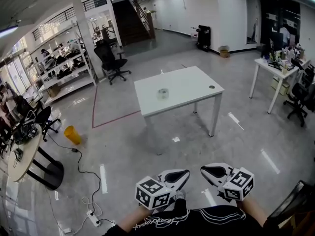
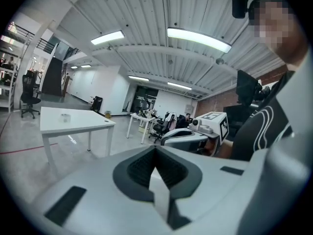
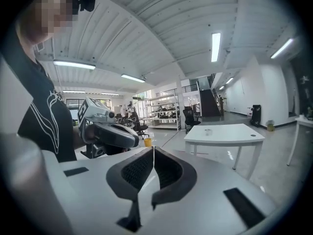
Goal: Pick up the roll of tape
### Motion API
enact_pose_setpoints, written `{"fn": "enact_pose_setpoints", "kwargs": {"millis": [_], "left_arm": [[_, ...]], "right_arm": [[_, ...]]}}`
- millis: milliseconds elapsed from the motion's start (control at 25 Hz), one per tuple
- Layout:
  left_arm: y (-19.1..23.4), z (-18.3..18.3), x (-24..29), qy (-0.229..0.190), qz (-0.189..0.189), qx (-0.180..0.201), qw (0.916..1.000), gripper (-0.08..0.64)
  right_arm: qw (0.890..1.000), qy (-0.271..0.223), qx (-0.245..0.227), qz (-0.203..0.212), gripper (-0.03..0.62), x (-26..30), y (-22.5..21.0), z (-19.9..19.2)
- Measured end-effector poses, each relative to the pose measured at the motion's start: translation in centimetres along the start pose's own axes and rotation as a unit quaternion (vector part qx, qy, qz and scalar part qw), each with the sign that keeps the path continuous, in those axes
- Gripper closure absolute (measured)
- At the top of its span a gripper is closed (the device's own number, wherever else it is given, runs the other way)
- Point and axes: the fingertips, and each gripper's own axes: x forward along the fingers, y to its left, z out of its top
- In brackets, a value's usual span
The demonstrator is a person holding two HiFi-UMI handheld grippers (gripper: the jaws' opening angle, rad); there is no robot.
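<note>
Head view: one roll of tape (image 1: 163, 93) on one white table (image 1: 193, 84).

We see a white rectangular table (image 1: 182, 90) with a pale, translucent roll of tape (image 1: 163, 93) on it. Left of the table are a thin red floor line (image 1: 115, 119) and a yellow plastic bin (image 1: 72, 134). Nearer than the table, our light-grey left gripper (image 1: 184, 173) and right gripper (image 1: 205, 170) have black pads and black-and-white marker cubes (image 1: 152, 193).
</note>
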Motion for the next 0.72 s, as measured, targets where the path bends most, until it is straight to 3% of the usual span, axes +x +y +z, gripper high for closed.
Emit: {"fn": "enact_pose_setpoints", "kwargs": {"millis": [440, 720], "left_arm": [[24.4, 8.4, 5.8, 0.008, 0.024, -0.019, 0.9995, 0.557], [32.5, 11.5, 7.9, -0.005, 0.035, -0.028, 0.999, 0.557]], "right_arm": [[1.0, 0.019, -0.002, 0.005, 0.578, 18.5, -17.3, 7.0], [0.999, 0.035, -0.006, 0.004, 0.578, 23.7, -22.9, 8.7]]}}
